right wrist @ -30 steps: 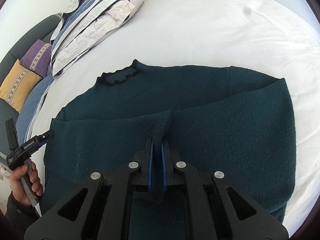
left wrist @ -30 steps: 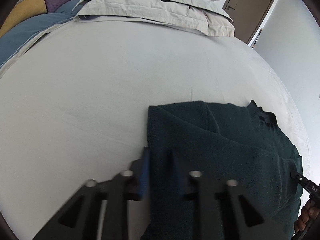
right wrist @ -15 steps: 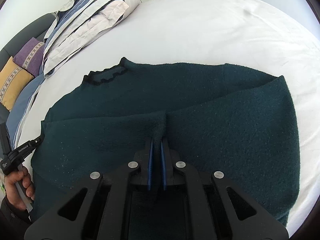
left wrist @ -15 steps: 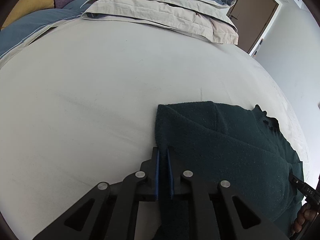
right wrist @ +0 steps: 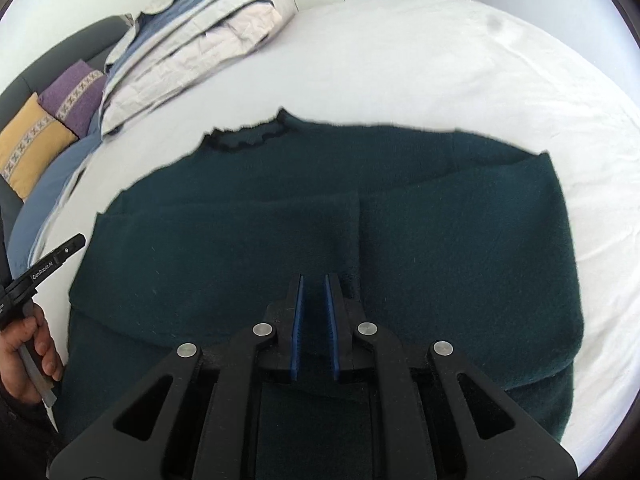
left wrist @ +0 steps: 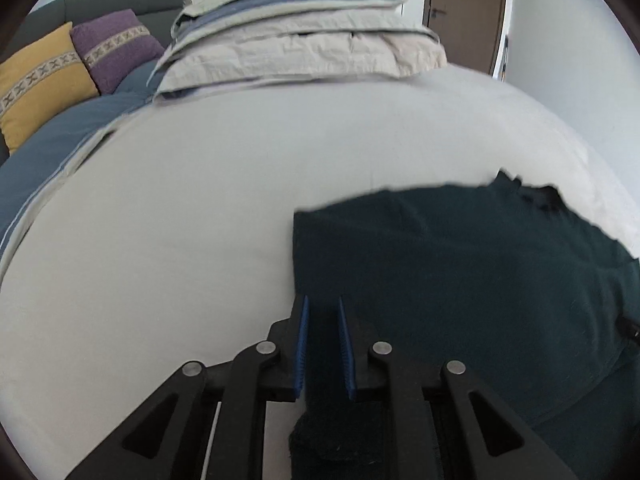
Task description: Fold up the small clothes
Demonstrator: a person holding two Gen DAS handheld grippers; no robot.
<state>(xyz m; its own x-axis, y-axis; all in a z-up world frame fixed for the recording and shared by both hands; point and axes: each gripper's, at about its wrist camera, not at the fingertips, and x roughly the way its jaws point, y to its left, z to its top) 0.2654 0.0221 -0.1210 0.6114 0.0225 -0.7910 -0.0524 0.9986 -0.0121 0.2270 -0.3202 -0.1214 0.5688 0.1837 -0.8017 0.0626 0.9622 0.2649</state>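
Dark green knit sweater (right wrist: 440, 248) looks soft and floppy; I'd pinch its near hem. Left gripper (left wrist: 323, 344) is slightly open around the fabric, right gripper (right wrist: 313, 320) slightly open, holding nothing.

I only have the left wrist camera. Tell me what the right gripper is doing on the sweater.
Observer: The right gripper hangs over the middle of the green sweater, jaws a little apart, with nothing pinched between them.
Operator: Describe the fold there.
Observer: Two folded-in panels meet at a folded edge just right of that gripper.
Operator: Report the sweater's far side.
Observer: Its right side lies flat on the white sheet, with bare sheet beyond it.
Operator: Check my left hand.
Observer: Your left hand grips the handle of the left gripper, beside the sweater's left edge.
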